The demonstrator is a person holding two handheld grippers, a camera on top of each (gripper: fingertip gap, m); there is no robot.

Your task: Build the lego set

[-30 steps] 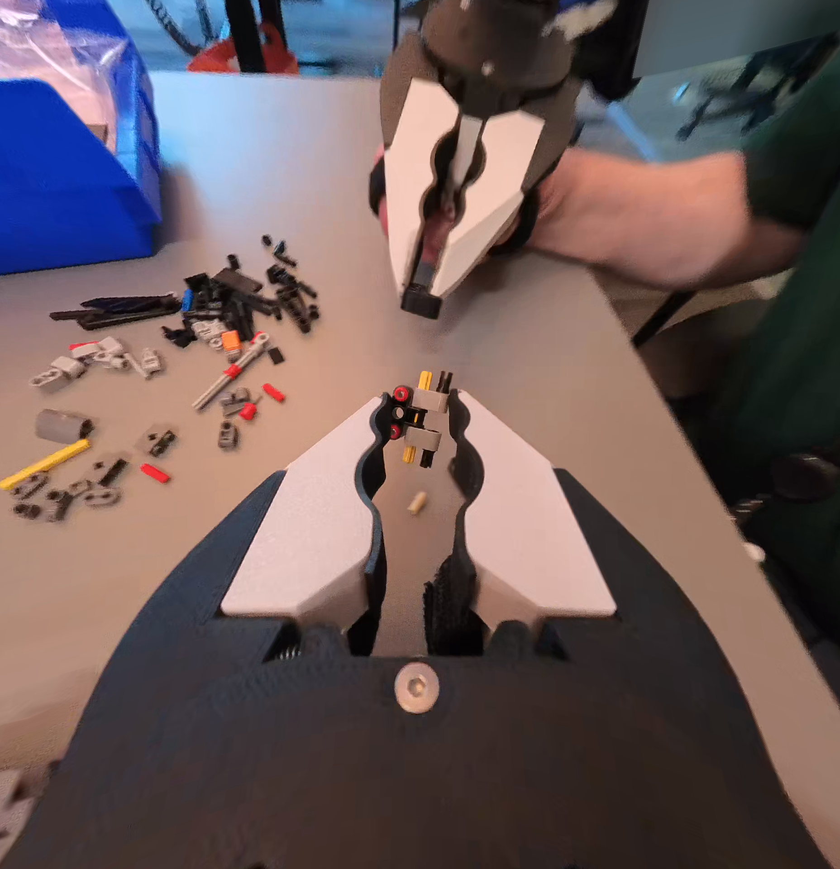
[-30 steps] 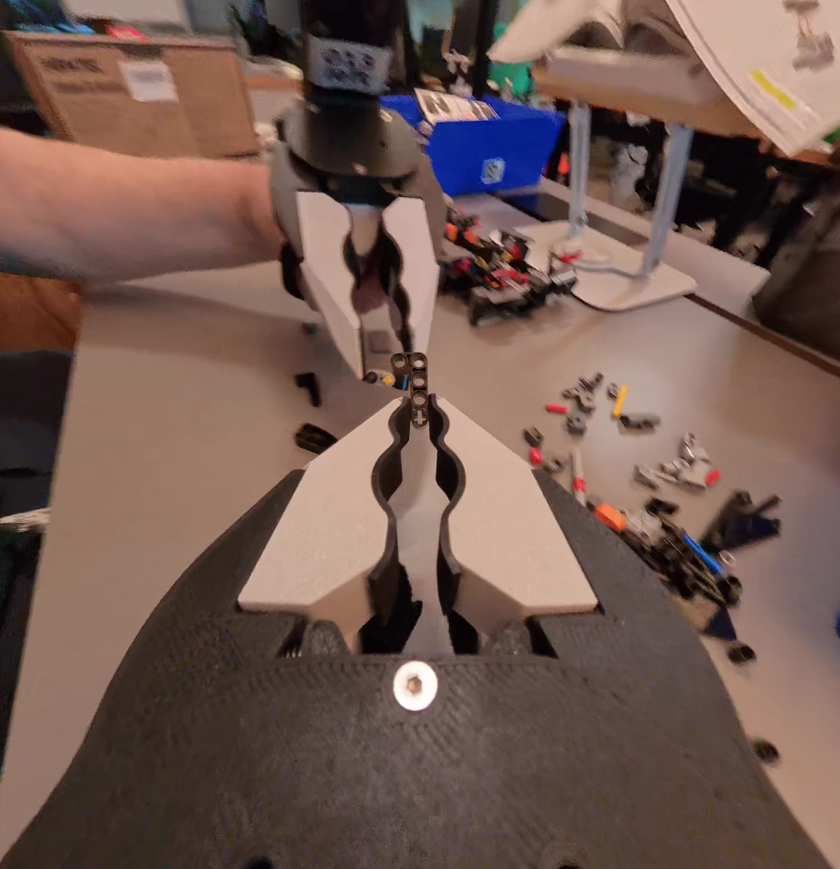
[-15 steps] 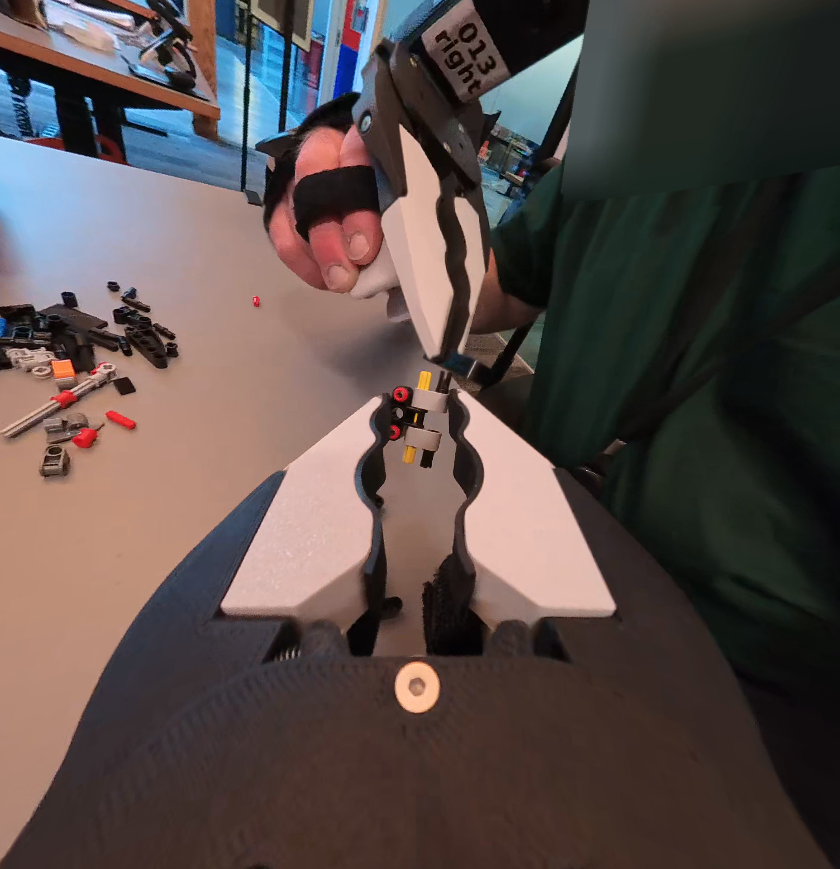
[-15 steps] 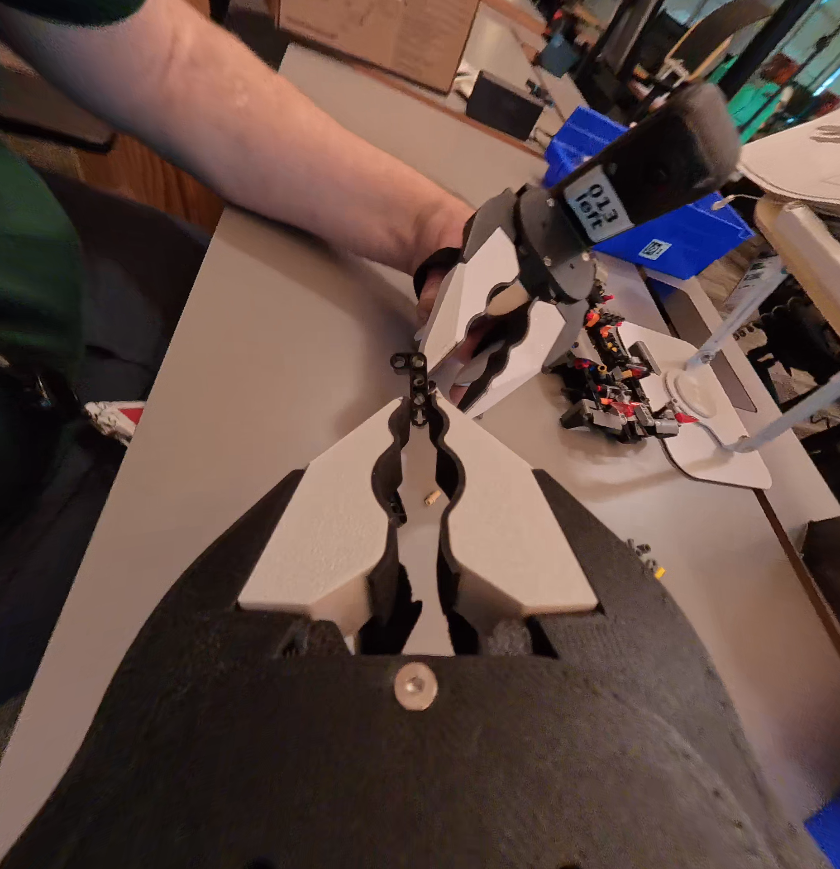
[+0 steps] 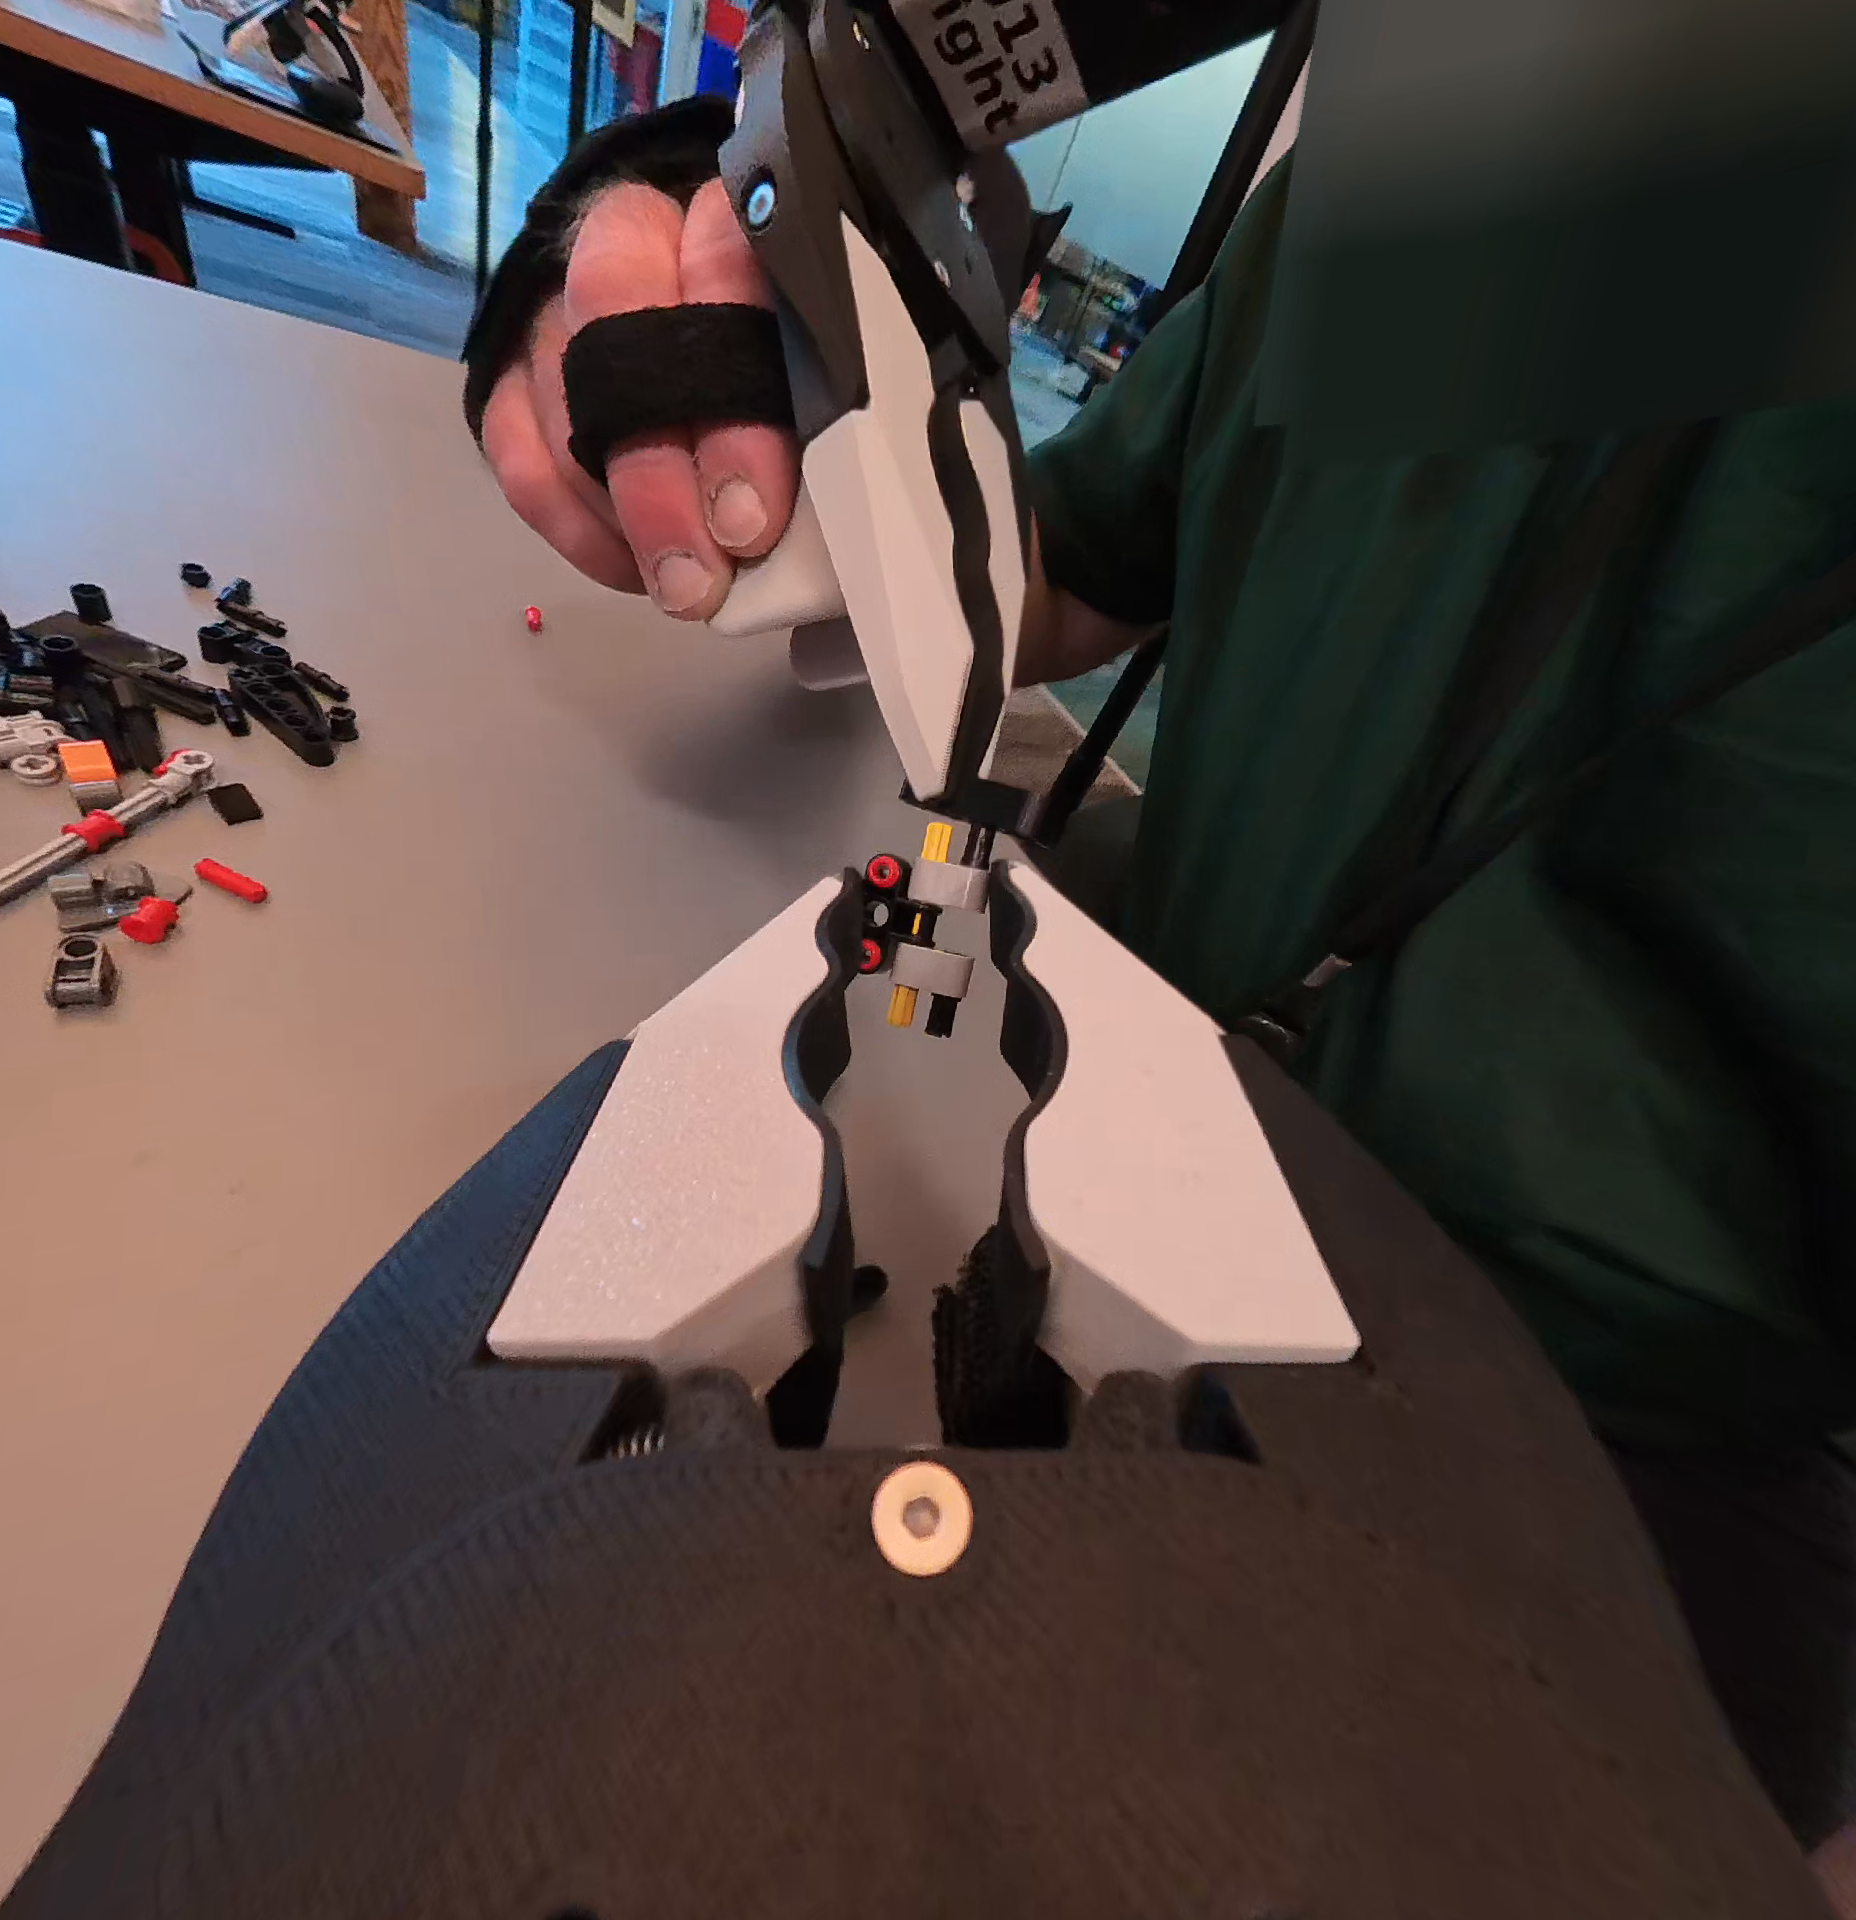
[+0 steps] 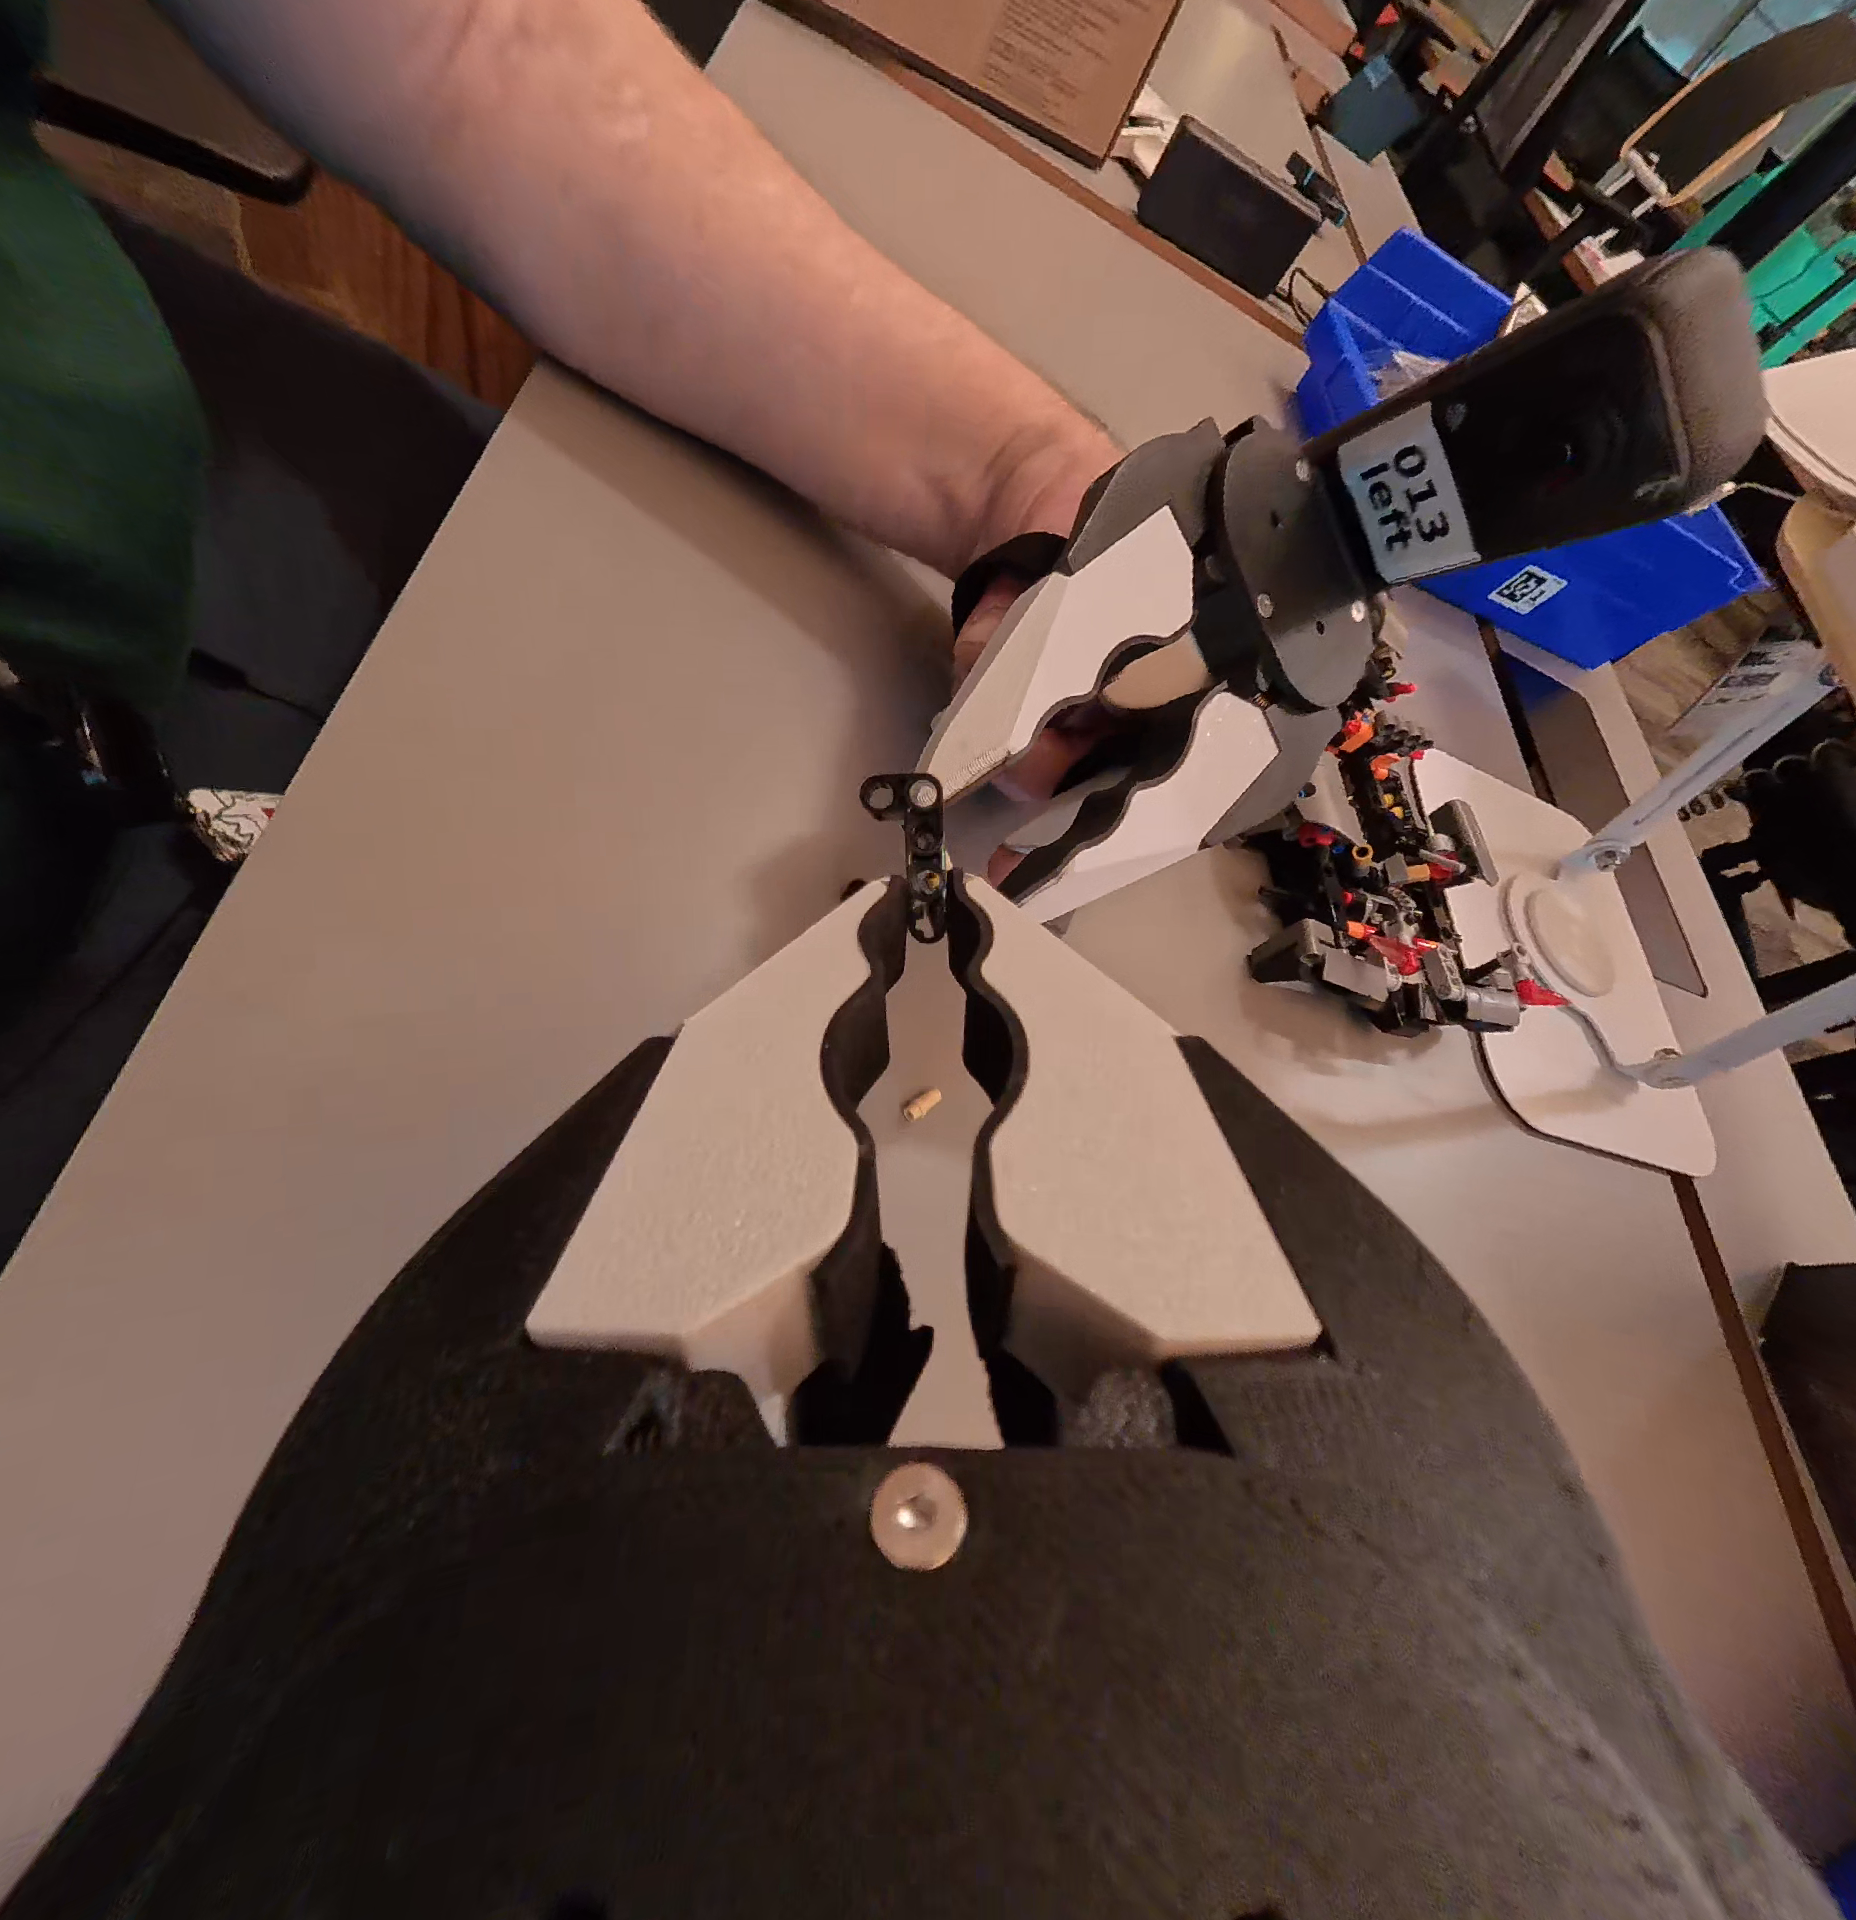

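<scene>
**Two small lego parts brought tip to tip above the counter**

Left wrist view: the left tongs (image 5: 929, 925) are clamped on a small lego cluster (image 5: 919, 930) of grey blocks with red pins, a yellow peg and a black peg. The pegs run lengthwise along the tongs, their far ends pointing up toward the right tongs (image 5: 971, 790), which come down from above, pinched on a black lego beam (image 5: 991, 802). The beam sits just above the peg ends, touching or nearly so; which cannot be told. Loose lego pieces (image 5: 124, 727) lie well apart to the left on the counter (image 5: 384, 1039).

Right wrist view: the right tongs (image 6: 926, 904) grip the lower end of the black beam (image 6: 919, 831), whose long axis runs straight out from the tips, with a short crosspiece at the far end. The left tongs (image 6: 965, 800) meet that far end from the right. A half-built lego model (image 6: 1371, 894) stands further right, and a tan peg (image 6: 921, 1104) lies on the counter (image 6: 591, 831) below.

The coming move probably depends on lining a hole in the beam with the peg.
</scene>
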